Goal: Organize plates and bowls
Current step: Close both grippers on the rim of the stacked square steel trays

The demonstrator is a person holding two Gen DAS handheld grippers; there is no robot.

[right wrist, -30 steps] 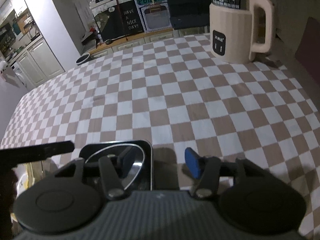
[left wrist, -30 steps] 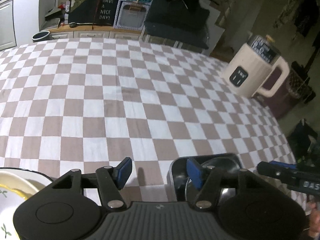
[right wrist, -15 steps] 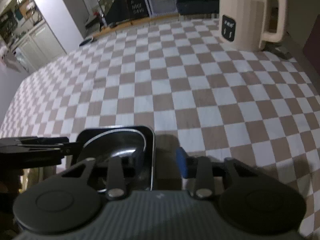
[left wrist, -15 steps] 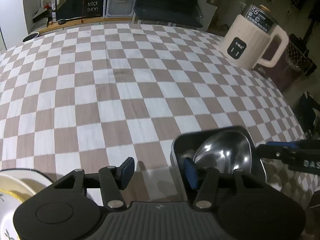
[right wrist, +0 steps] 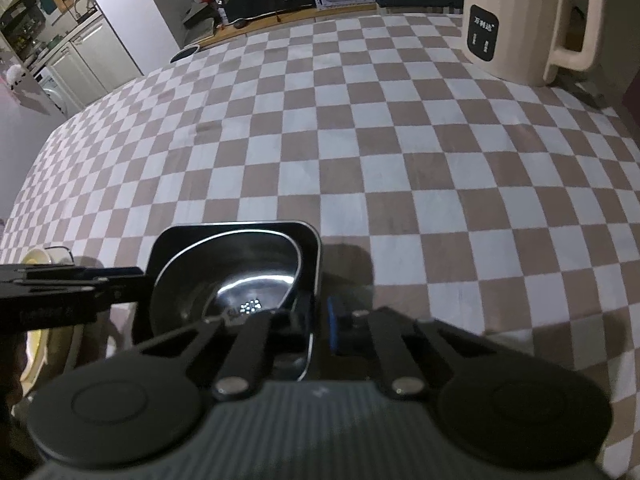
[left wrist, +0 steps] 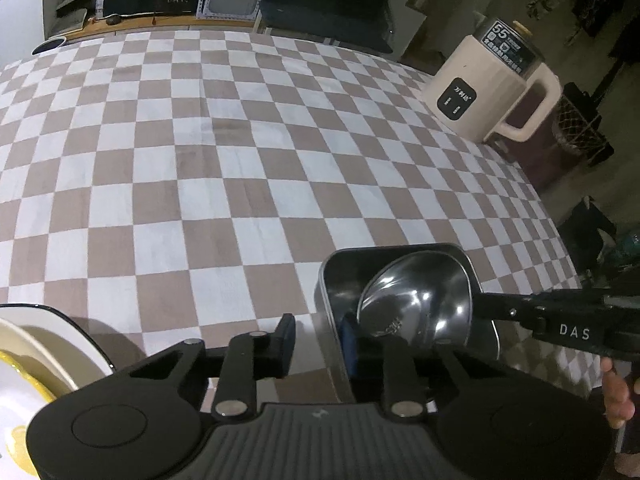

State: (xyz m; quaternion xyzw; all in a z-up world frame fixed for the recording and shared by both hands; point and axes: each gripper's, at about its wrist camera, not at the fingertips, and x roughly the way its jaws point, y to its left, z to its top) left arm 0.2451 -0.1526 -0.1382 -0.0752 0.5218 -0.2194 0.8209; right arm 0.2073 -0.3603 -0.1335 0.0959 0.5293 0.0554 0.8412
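A dark rectangular metal tray [left wrist: 400, 254] holds a round steel bowl [left wrist: 416, 300]; both are lifted above the checkered table. My left gripper [left wrist: 318, 336] straddles the tray's left wall, one finger outside and one inside, closed on it. My right gripper [right wrist: 316, 320] grips the tray's right wall [right wrist: 314, 264] the same way; the bowl [right wrist: 240, 276] lies inside. A white plate with yellow trim [left wrist: 36, 356] sits at the lower left.
A cream electric kettle [left wrist: 492, 84] stands at the table's far right; it also shows in the right wrist view [right wrist: 520, 24]. The checkered tablecloth [left wrist: 240, 140] stretches ahead. A dark sideboard with a sign lies beyond the far edge.
Both grippers have closed in on the tray's opposite walls, and the tray with the bowl has come up and further into view.
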